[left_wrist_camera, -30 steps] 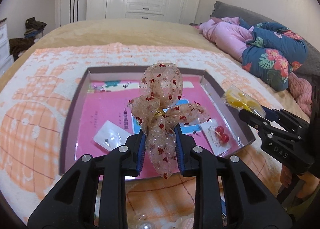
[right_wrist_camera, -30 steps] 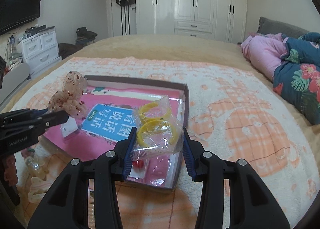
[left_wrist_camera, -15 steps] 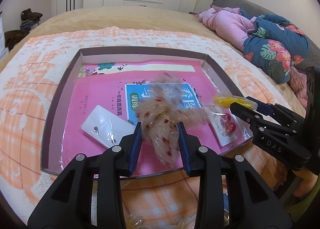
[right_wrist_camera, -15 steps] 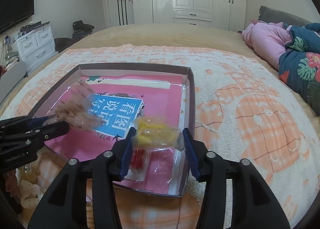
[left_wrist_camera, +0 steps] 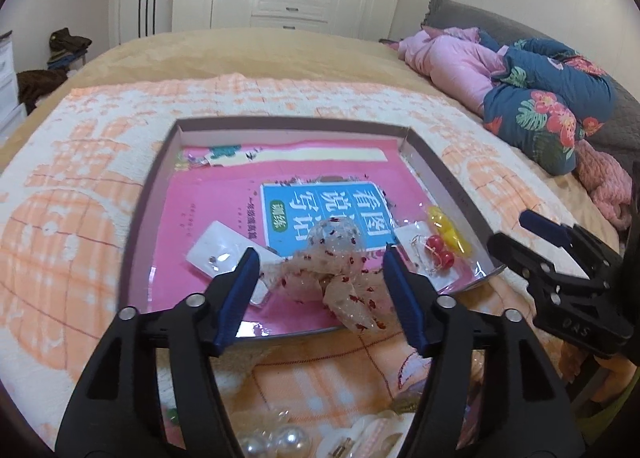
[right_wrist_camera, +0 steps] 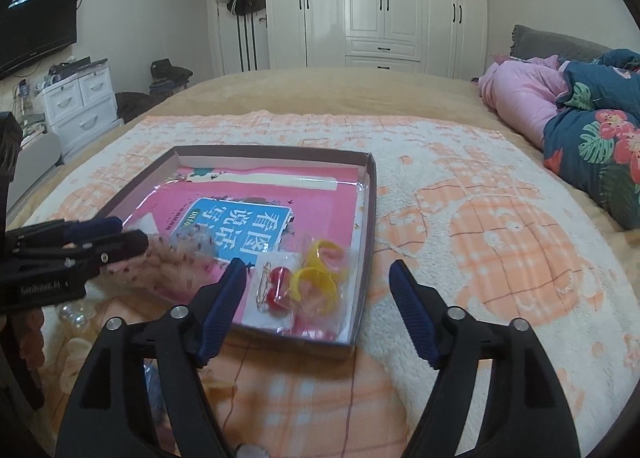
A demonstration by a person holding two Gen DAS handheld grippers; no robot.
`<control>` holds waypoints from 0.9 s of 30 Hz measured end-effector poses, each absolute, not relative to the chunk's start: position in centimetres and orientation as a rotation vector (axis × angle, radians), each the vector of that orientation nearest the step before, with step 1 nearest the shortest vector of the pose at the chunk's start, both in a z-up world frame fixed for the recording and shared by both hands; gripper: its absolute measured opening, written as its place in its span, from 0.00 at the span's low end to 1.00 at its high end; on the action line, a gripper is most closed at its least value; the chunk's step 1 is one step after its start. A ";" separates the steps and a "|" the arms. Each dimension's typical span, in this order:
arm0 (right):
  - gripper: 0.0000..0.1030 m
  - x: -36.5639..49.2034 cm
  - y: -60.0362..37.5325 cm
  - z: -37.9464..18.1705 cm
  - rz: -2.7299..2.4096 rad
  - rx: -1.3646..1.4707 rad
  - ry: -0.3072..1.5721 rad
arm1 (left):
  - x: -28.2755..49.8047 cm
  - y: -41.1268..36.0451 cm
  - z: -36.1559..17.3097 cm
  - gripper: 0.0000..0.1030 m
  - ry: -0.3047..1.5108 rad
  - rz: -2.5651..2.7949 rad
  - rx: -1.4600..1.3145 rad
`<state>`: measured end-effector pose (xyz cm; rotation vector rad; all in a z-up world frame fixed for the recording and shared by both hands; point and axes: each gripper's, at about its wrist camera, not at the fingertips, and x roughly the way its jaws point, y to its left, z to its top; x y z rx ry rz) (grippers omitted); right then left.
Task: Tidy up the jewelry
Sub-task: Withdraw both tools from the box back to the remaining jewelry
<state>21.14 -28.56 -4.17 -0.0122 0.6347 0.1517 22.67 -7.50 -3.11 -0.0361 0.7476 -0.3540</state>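
Nearest the left wrist camera, loose pearl beads (left_wrist_camera: 276, 443) lie on the orange-and-white blanket (left_wrist_camera: 80, 186) below the left gripper (left_wrist_camera: 318, 260). Its jaws are opening, and the sheer red-speckled bow (left_wrist_camera: 332, 262) lies between the blue fingers (left_wrist_camera: 246, 278) on the near edge of the shallow tray (left_wrist_camera: 142, 214); neither pad presses it, and one tail hangs over the tray's front rim. Just left of the bow sits a small white earring card (left_wrist_camera: 218, 248).

The right gripper (right_wrist_camera: 318, 270) also has its jaws opening, with nothing gripped. Beyond its fingers (right_wrist_camera: 408, 298), in the tray's near right corner, rests a clear packet of yellow rings (right_wrist_camera: 320, 274), partly over a card with red bead earrings (right_wrist_camera: 278, 286); the packet lies ahead of the left-hand finger, apart from both pads.

Farther in, a pink booklet with a blue label (right_wrist_camera: 240, 224) covers the tray floor. Behind, the bed holds a pink quilt (right_wrist_camera: 520, 98) and floral bedding (right_wrist_camera: 600, 138), with white wardrobes (right_wrist_camera: 380, 2) at the wall
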 end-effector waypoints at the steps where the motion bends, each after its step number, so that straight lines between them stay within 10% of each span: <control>1: 0.72 20.6 -28.6 -3.9 0.154 -0.015 0.628 | 22.4 -7.3 -2.8 0.59 0.737 -0.349 -0.038; 13: 0.81 16.2 -28.6 -1.4 0.175 -0.008 0.561 | 18.2 -5.1 1.3 0.87 0.603 -0.297 -0.068; 27: 0.86 11.9 -27.9 0.0 0.205 -0.030 0.526 | 12.9 -4.1 2.4 0.89 0.533 -0.274 -0.043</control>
